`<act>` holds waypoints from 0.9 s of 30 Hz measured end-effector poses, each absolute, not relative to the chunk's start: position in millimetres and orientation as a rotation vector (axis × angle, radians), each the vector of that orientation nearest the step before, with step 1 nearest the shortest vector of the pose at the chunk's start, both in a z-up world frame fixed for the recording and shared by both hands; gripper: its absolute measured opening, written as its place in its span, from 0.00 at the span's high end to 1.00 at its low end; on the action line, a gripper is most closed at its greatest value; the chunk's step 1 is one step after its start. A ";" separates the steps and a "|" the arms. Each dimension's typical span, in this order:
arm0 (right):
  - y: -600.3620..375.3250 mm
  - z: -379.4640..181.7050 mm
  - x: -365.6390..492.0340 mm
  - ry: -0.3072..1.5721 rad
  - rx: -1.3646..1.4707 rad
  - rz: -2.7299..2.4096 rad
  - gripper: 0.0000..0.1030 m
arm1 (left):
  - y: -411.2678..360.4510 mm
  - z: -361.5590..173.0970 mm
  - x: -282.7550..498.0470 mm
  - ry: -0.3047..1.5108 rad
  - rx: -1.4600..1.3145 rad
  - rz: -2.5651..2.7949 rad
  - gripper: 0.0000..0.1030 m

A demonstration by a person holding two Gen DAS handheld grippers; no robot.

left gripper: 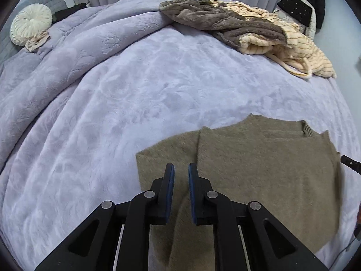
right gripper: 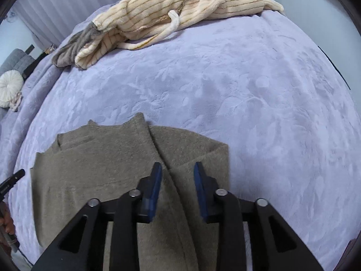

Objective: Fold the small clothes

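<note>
Bedding first: we work on a lilac embossed plush blanket, a broad soft surface that lets fabric lie flat. At its far edge we keep a heap of cream striped and grey fleece garments, well apart, probably awaiting their turn. The fuzzy olive-brown knit sweater lies near us, its sides already laid inward. Our left gripper hovers over its left flap, jaws slightly parted, empty. Our right gripper straddles the right flap's edge, jaws wider, empty.

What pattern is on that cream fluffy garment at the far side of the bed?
Thin brown stripes on the cream fleece garment; right wrist view shows it best.
</note>
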State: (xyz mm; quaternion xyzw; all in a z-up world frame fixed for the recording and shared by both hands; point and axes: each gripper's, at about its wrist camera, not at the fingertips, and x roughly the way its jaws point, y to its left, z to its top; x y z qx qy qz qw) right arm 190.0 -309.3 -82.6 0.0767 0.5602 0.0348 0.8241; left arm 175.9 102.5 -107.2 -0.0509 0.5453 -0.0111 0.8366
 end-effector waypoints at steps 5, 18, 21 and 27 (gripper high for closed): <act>-279.1 -85.8 161.0 1.201 0.131 0.193 0.82 | 61.3 -126.4 161.2 1.208 -0.098 -0.153 0.86; -332.4 -78.0 98.1 1.236 0.260 -0.024 0.75 | 92.6 -134.3 103.0 1.377 -0.075 -0.011 0.86; -319.2 -62.7 64.3 1.255 0.319 0.014 0.62 | 94.0 -122.1 77.6 1.422 -0.070 -0.003 0.86; -247.9 -69.6 7.4 1.393 0.326 0.138 0.62 | 84.4 -105.6 37.4 1.452 -0.101 -0.037 0.86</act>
